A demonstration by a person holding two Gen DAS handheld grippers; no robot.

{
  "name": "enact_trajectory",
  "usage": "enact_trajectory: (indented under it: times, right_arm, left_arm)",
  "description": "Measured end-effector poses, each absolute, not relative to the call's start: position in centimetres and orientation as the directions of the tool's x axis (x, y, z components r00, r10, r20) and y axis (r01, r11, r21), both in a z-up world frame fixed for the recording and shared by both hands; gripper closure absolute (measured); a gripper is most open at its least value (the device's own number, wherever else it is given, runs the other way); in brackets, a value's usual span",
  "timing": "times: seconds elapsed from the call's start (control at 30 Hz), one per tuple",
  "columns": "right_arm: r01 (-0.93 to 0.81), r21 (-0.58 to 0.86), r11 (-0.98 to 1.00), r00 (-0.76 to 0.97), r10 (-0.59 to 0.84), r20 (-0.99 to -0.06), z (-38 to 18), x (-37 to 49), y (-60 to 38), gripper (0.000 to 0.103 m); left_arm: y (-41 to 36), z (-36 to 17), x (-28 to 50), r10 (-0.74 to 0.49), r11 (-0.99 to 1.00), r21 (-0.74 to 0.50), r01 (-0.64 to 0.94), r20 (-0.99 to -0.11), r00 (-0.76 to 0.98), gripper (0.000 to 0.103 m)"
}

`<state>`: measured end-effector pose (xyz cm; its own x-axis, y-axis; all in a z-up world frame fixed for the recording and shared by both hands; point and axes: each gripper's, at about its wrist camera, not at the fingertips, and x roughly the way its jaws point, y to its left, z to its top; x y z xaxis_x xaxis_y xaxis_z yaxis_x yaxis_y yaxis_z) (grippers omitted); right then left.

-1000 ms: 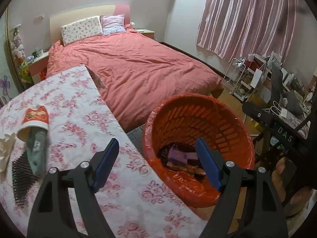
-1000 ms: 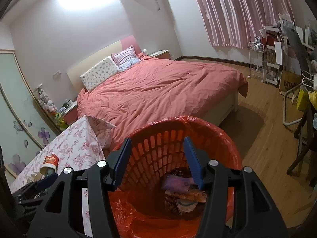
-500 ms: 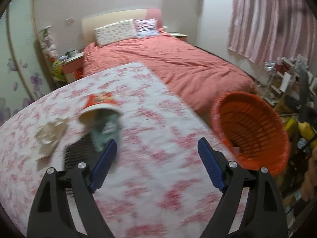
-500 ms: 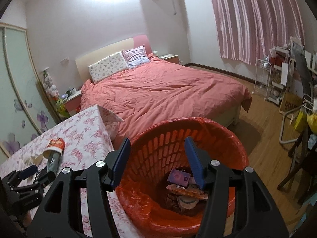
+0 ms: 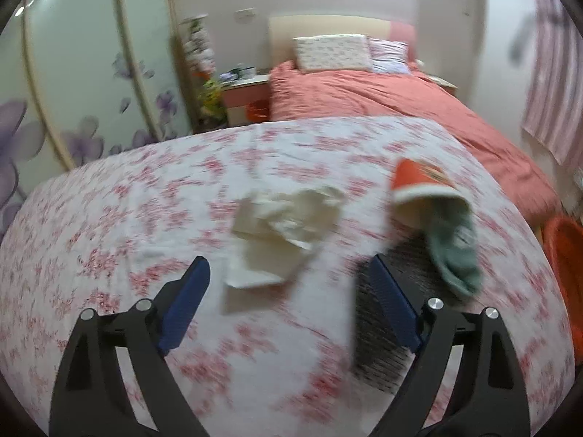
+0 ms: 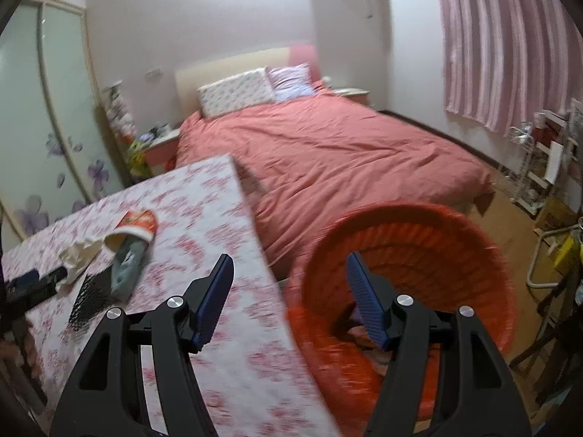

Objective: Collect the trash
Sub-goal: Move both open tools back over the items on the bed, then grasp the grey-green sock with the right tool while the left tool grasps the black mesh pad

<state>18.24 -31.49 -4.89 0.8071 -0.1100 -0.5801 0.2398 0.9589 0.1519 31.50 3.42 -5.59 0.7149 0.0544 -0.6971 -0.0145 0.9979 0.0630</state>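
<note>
A crumpled white tissue (image 5: 284, 233) lies on the floral tablecloth (image 5: 145, 196), just ahead of my left gripper (image 5: 288, 284), whose jaws are opening with nothing between them. To its right a red paper cup (image 5: 419, 185) lies on its side with a green wrapper (image 5: 455, 251) spilling out over a black hairbrush (image 5: 382, 327). My right gripper (image 6: 289, 276) hangs over the table's edge and the rim of the orange basket (image 6: 437, 251); its jaws are opening and empty. The tissue (image 6: 78, 255), cup (image 6: 136, 224) and brush (image 6: 91, 295) also show in the right wrist view.
A bed with a salmon cover (image 6: 346, 160) stands beyond the table. The basket holds wrappers at its bottom (image 6: 360, 335). A wardrobe with flower decals (image 5: 73, 91) is at the left, a nightstand (image 5: 244, 91) by the bed, shelves and clutter (image 6: 546, 167) at the right.
My left gripper swung left from the basket across the table and now faces the tissue, jaws wider. My right gripper shifted left over the basket's rim and table edge, jaws also wider.
</note>
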Motion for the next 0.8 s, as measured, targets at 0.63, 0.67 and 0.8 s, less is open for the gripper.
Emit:
enact_trajectory:
  times: [0.63,0.67,0.8]
  right_arm:
    - [0.003,0.221,0.975,0.685,0.159,-0.711,-8.4,28.5,-18.3,0.055]
    - [0.003,0.220,0.976,0.681,0.159,-0.715,-8.6,28.8,-18.1,0.056]
    - [0.003,0.216,0.976,0.657,0.161,-0.736,-9.5,29.6,-17.3,0.070]
  left_arm:
    - [7.5,-6.9,32.1,0.090,0.996,0.074,-0.053,-0.721,0.687,0.010]
    - [7.6,-7.0,32.0,0.090,0.996,0.076,-0.051,-0.721,0.687,0.010]
    - [8.0,-7.3,31.7,0.094,0.995,0.083,-0.049,-0.724,0.683,0.010]
